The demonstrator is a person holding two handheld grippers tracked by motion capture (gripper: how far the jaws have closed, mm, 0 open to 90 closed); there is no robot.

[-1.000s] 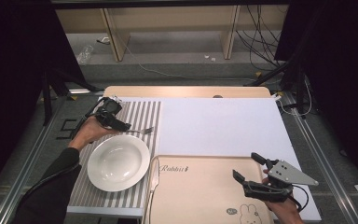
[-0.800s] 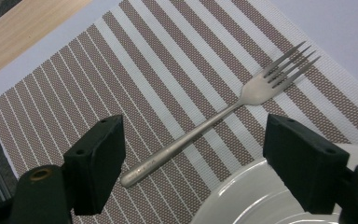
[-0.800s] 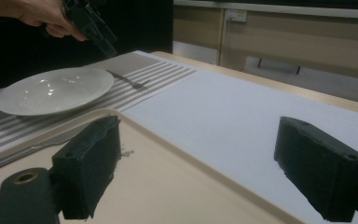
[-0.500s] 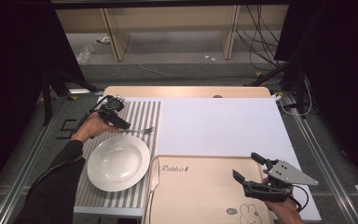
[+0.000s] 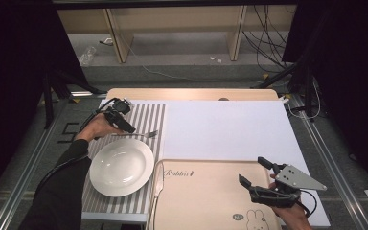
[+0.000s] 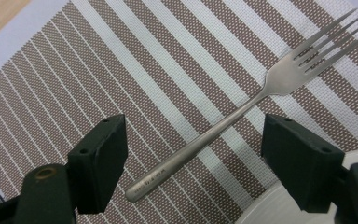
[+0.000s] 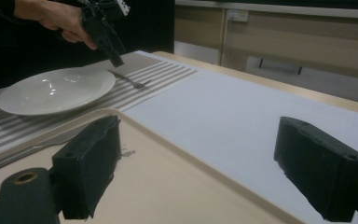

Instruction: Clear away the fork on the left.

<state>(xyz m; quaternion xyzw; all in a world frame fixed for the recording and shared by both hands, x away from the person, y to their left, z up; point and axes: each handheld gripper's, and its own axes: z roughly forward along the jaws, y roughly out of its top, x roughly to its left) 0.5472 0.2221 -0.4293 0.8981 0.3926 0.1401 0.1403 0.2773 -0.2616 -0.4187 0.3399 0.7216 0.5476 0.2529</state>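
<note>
Fork (image 6: pixel 242 112) flat on striped placemat (image 5: pixel 148 115) near its far right corner, handle between spread jaws of left gripper (image 6: pixel 191 154), ungrasped. Right gripper (image 5: pixel 259 176) released over tray (image 5: pixel 206 191).

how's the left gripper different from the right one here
The left gripper points down at the striped mat, its fingers astride the fork. The right gripper hovers level over the beige tray, fingers around nothing. Both are open.
</note>
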